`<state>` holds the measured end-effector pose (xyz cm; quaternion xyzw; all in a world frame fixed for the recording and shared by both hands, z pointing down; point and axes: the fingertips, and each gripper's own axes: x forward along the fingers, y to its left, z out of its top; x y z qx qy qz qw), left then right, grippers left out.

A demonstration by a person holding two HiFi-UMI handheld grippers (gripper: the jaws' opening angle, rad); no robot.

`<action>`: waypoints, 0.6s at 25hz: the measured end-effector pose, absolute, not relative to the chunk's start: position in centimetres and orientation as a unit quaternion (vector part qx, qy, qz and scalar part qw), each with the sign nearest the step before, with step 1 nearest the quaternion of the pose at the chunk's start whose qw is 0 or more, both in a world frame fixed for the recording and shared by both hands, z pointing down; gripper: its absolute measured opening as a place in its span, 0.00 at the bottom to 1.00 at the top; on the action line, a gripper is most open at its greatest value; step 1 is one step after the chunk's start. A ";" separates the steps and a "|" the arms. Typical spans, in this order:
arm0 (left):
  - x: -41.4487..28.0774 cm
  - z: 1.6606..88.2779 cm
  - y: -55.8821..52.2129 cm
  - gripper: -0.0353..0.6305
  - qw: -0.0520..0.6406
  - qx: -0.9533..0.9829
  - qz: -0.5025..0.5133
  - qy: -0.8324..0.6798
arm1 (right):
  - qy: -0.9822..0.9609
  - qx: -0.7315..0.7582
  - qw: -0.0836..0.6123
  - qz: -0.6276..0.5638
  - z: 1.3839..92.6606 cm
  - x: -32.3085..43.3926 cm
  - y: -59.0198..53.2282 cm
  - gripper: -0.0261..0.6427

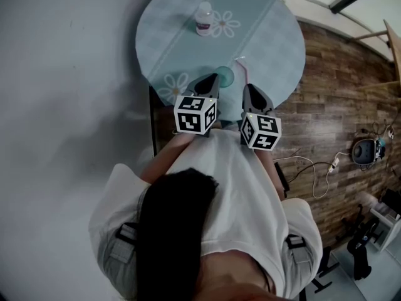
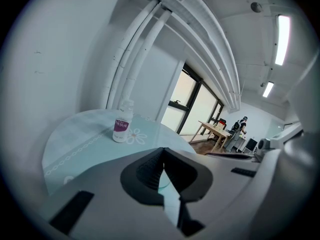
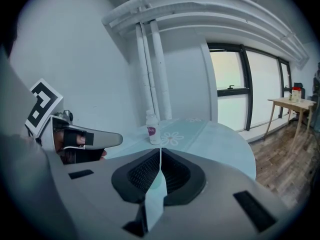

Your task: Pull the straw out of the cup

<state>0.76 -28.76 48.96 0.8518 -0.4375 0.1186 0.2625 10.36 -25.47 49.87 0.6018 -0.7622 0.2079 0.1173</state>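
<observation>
left claw (image 2: 161,151): I'm pinching the rim of the cup (image 1: 225,76) with it. The pads are nearly meeting and only a thin teal sliver is showing between them.
right claw (image 3: 160,151): I'm clamping this one on the straw (image 1: 242,69). The pads are pressing together at the tip, and in the head view the straw is running straight into that tip.
straw: thin and pink, it's slanting just ahead of my right claw, close to the right of the cup rim. I can't tell if its end is sitting inside the cup.
cup: small, round and green, it's standing at the near edge of the desk (image 1: 276,36). It's touching my left claw tip, just left of my right claw tip.
bottle (image 1: 204,19): small and white with a purple label, it's standing upright well ahead of both claws, a little to the left, beside a daisy print.
desk: round, it's wearing a pale teal cloth with daisies and spreading out under and ahead of both claws.
marker cubes (image 1: 195,113): one is sitting behind each claw, between the claws and my chest.
claws to each other: they're pointing side by side, near but apart. From the right gripper view the left one is showing off to the left.
floor (image 1: 338,93): wood planks are lying to the right of my right claw.
</observation>
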 end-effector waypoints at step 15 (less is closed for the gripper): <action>0.7 48.6 -28.1 0.07 0.250 0.858 0.121 -0.432 | -0.761 0.605 0.118 0.203 49.8 10.0 -25.0 0.09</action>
